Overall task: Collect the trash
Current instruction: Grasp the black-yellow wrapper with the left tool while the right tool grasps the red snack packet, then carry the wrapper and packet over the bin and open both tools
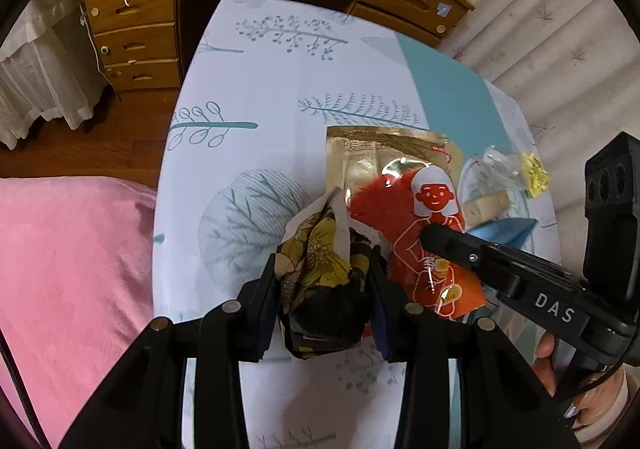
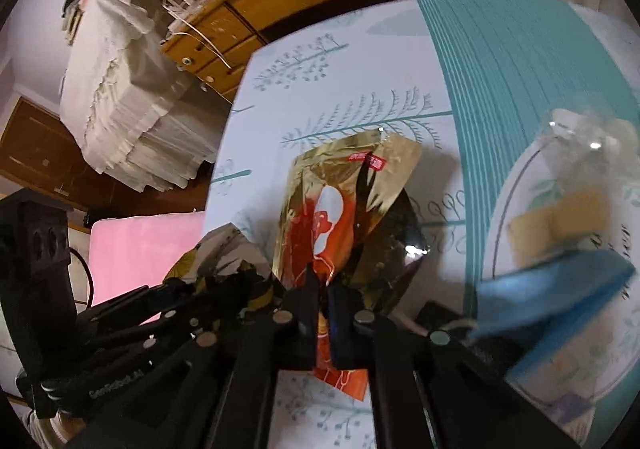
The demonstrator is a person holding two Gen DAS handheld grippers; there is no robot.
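While the leaf-print tablecloth [image 1: 280, 89] spreads below, the right gripper [image 2: 324, 313] pinches the lower edge of the gold-and-orange pouch [image 2: 340, 209], and the left gripper [image 1: 324, 289] clamps a crumpled black-and-yellow floral wrapper [image 1: 320, 269]; a plate [image 2: 508, 209] of scraps sits right of the pouch.

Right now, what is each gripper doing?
Left gripper: shut on crumpled floral wrapper.
Right gripper: shut on red-and-gold pouch.
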